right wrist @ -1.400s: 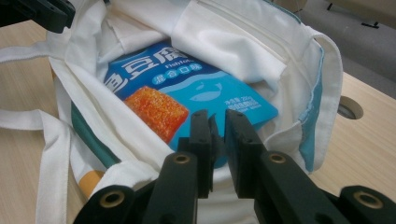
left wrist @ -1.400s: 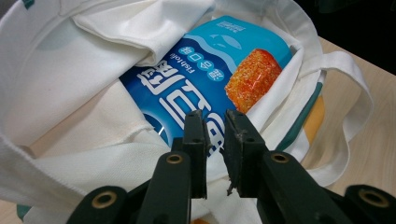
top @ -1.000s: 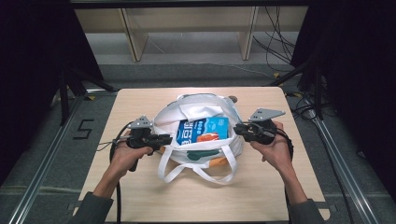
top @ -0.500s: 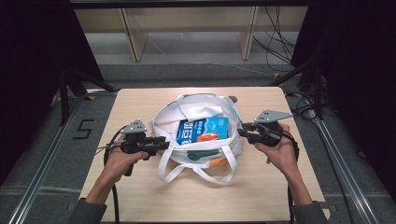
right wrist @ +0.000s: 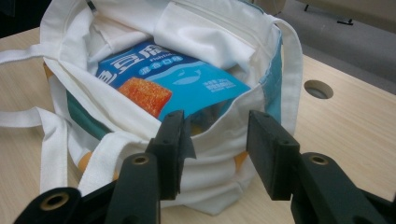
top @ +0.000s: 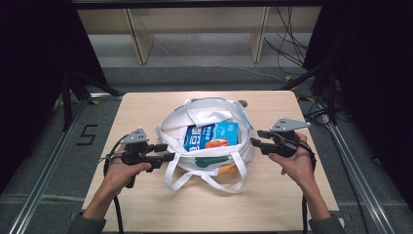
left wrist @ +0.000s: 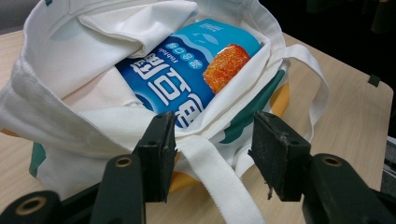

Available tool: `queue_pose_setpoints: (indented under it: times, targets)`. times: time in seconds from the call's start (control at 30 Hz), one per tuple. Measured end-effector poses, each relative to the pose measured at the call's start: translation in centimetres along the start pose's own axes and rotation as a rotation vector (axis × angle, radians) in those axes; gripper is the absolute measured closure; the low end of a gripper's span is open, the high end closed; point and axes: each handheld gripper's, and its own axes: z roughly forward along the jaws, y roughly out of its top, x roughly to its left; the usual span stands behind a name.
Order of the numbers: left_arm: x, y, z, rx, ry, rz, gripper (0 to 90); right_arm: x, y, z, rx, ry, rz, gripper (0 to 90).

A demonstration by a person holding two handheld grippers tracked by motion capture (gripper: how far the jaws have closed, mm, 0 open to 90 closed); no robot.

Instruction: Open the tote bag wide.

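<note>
Evidently both grippers, left (top: 164, 152) and right (top: 254, 142), flank the white tote bag (top: 209, 114) mid-table with jaws just opened and gripping nothing, leaving its mouth spread so the blue snack packet (top: 210, 137) lies exposed, though folds of cloth hide whatever sits beneath it.

bag mouth: the white tote bag (top: 207, 141) gapes upward, but a blue snack packet (top: 210, 137) fills most of the opening
near side: looped handles (top: 204, 178) sprawl over the table (top: 292, 195)
flanks: left gripper (top: 163, 152) and right gripper (top: 253, 142) hug the bag's sides
far corners: bare wood
</note>
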Motion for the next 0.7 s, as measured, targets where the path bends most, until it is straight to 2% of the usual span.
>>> queue_pose_setpoints:
  times: [0.07, 0.1, 0.17, 0.2, 0.23, 0.27, 0.3, 0.33, 0.43, 0.47, 0.53, 0.57, 0.6, 0.63, 0.67, 0.7]
  targets:
    - [-0.1, -0.1, 0.0, 0.002, 0.010, 0.001, 45.7, 0.1, -0.2, -0.1, 0.002, 0.002, 0.013, 56.5]
    - [-0.1, -0.1, -0.1, 0.010, 0.009, 0.004, 45.6, 0.0, -0.3, -0.1, -0.008, -0.003, -0.003, 56.0]
    - [-0.2, -0.3, -0.1, 0.004, 0.004, 0.006, 44.5, 0.2, -0.4, -0.4, 0.019, 0.008, 0.022, 55.0]
    - [-0.3, -0.3, -0.1, 0.011, 0.012, 0.005, 43.1, 0.2, -0.6, -0.2, 0.000, -0.002, 0.015, 54.3]
    - [-0.3, -0.3, -0.2, 0.014, 0.018, 0.005, 41.6, 0.2, -0.6, -0.4, 0.019, 0.006, 0.011, 53.5]
    - [-0.3, -0.4, -0.3, 0.010, 0.027, 0.009, 40.8, 0.1, -0.7, -0.3, 0.004, 0.004, -0.005, 52.7]
    - [-0.3, -0.4, -0.4, 0.004, 0.022, 0.010, 40.6, 0.4, -0.8, -0.3, -0.001, 0.000, 0.007, 51.8]
    - [-0.4, -0.4, -0.4, 0.000, 0.024, 0.010, 40.1, 0.5, -0.9, -0.4, 0.021, 0.006, 0.025, 51.3]
    - [-0.6, -0.6, -0.7, 0.006, 0.031, 0.009, 37.6, 0.6, -1.0, -0.6, 0.014, 0.005, 0.019, 49.5]
    - [-0.7, -0.8, -0.7, 0.007, 0.029, 0.009, 37.4, 0.8, -1.1, -0.7, 0.020, 0.007, 0.033, 49.0]
    - [-0.9, -1.0, -0.7, 0.007, 0.036, 0.009, 36.7, 0.7, -1.3, -0.7, -0.003, -0.001, 0.010, 48.0]
    - [-0.9, -1.2, -0.7, 0.006, 0.035, 0.013, 36.1, 0.7, -1.4, -0.9, 0.014, 0.006, 0.016, 47.6]
    - [-1.1, -1.3, -0.8, 0.012, 0.047, 0.003, 35.3, 0.9, -1.6, -0.9, 0.003, -0.004, 0.019, 47.0]
    - [-1.1, -1.4, -0.8, 0.010, 0.035, 0.008, 34.8, 0.9, -1.7, -0.9, 0.004, 0.006, 0.012, 46.2]
    - [-1.2, -1.6, -0.8, 0.005, 0.041, 0.001, 34.1, 1.1, -1.8, -1.0, 0.014, 0.001, 0.025, 45.4]
    - [-1.3, -1.7, -0.9, 0.018, 0.047, 0.007, 33.6, 1.1, -2.0, -1.0, 0.008, 0.006, 0.013, 44.8]
